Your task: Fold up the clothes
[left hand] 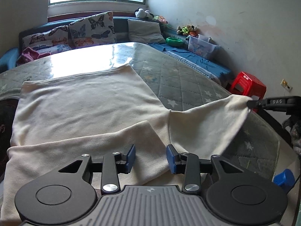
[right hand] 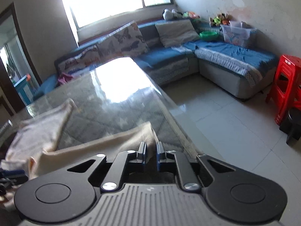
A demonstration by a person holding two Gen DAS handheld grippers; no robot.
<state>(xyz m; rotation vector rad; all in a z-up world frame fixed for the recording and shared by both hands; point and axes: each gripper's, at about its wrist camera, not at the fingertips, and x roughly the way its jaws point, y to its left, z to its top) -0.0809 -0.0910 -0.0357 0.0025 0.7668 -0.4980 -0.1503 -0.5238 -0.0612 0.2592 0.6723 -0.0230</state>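
Note:
A cream garment (left hand: 84,105) lies spread on the glass-topped table (left hand: 178,79), one sleeve folded across its near part. My left gripper (left hand: 151,159) is open just above the folded sleeve, holding nothing. My right gripper (right hand: 151,150) is shut on the end of the other sleeve (right hand: 146,133) and holds it lifted off the table. In the left wrist view it shows at the far right (left hand: 252,103), pulling the sleeve (left hand: 207,124) out taut to the right. The rest of the garment (right hand: 37,131) appears blurred at the left of the right wrist view.
A blue corner sofa (right hand: 225,56) with butterfly cushions (left hand: 92,30) runs behind and right of the table. Red plastic stools (right hand: 286,86) stand at the right by the wall. A clear storage box (left hand: 203,46) and a green bowl (left hand: 174,41) sit on the sofa. Tiled floor (right hand: 225,116) lies right of the table.

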